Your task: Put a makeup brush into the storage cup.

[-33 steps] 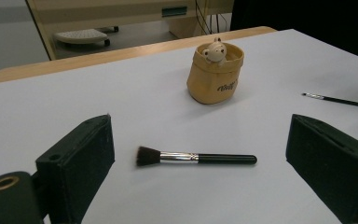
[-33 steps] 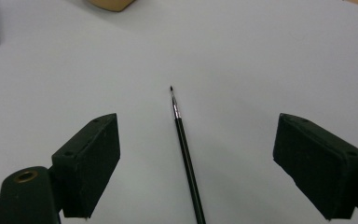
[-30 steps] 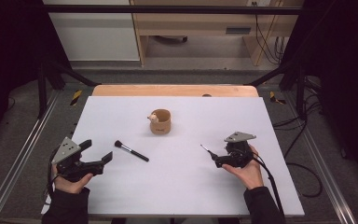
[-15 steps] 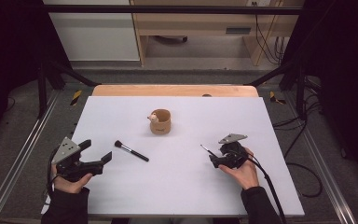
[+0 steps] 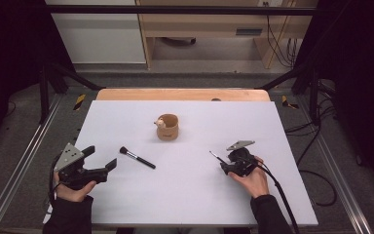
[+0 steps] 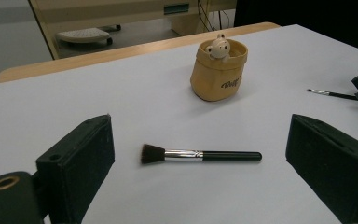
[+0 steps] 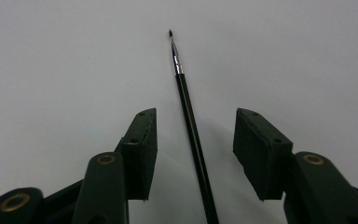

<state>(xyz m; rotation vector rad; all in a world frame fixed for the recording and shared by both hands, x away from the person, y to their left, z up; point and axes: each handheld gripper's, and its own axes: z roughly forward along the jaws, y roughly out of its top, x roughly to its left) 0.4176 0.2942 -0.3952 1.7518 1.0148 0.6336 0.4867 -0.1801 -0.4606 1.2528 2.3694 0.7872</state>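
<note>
Right hand-held gripper [image 7: 193, 154] jaws had just been closing around the thin liner brush [image 7: 190, 126], pads not yet touching, brush flat on the surface [image 5: 190, 195] at 4 o'clock from the cup [image 5: 167, 127]; grasp step, next needed full closure; left hand-held gripper [image 6: 205, 172] open.

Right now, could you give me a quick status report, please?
Right gripper closing, astride thin brush, not gripping. Left gripper open, short of powder brush. Nothing in the way.
</note>
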